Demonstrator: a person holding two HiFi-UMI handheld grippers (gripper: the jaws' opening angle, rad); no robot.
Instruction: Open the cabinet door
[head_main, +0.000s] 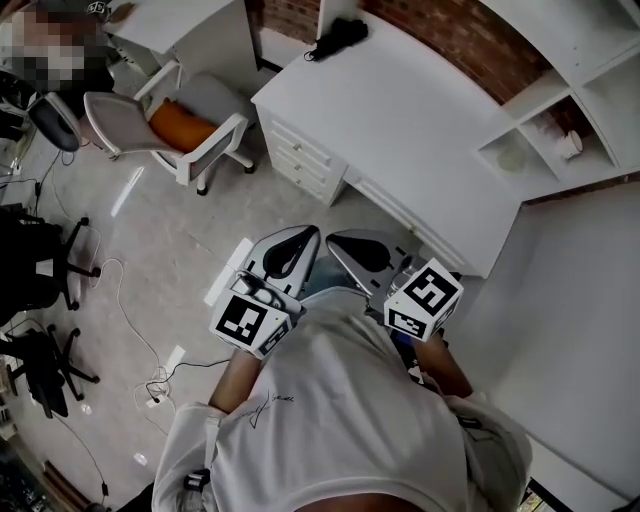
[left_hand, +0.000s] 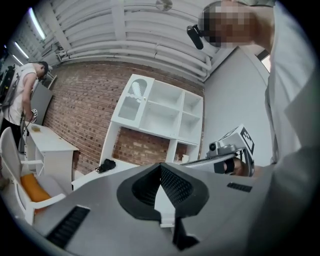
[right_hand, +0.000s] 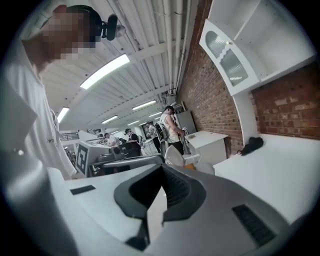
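The white hutch (left_hand: 160, 115) stands on the white desk (head_main: 420, 130). Its cabinet door (left_hand: 136, 97) with an arched glass pane is the top left compartment; the door (right_hand: 227, 60) also shows high in the right gripper view and looks closed. I hold both grippers close to my chest, side by side, well short of the desk. The left gripper (head_main: 312, 233) is shut with nothing between its jaws, its tips (left_hand: 161, 167) aimed at the hutch. The right gripper (head_main: 334, 239) is shut and empty too (right_hand: 161, 167).
A black bag (head_main: 340, 38) lies at the desk's far end. Drawers (head_main: 300, 155) sit under the desk. An office chair with an orange cushion (head_main: 180, 125) stands on the left. Cables (head_main: 150, 380) trail over the floor. People (right_hand: 172, 127) stand further back.
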